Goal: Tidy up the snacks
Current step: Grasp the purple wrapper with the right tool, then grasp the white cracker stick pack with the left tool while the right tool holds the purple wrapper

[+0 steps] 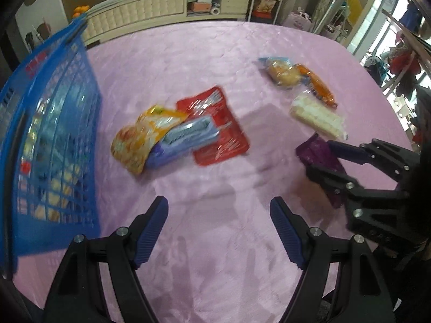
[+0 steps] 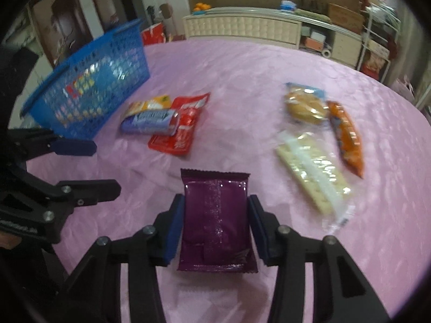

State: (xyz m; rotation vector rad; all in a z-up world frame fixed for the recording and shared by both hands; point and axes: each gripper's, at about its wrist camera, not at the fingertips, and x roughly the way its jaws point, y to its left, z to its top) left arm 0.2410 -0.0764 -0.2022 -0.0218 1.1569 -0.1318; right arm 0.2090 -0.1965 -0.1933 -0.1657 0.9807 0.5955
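Purple snack packet (image 2: 215, 220) clamped lengthwise in your right tool (image 2: 215, 231); blue basket (image 2: 89, 94) lies toward worktop's far-left corner, nearer your wide, empty left tool (image 1: 219, 228).

Basket (image 1: 54, 140) contents blurred behind the mesh; only coloured patches are made out. Basket cut off by the left edge in the left wrist view. Print on the purple packet (image 2: 215, 220) too small to be read. In the left wrist view, that packet largely hidden by the right gripper (image 1: 323, 158).
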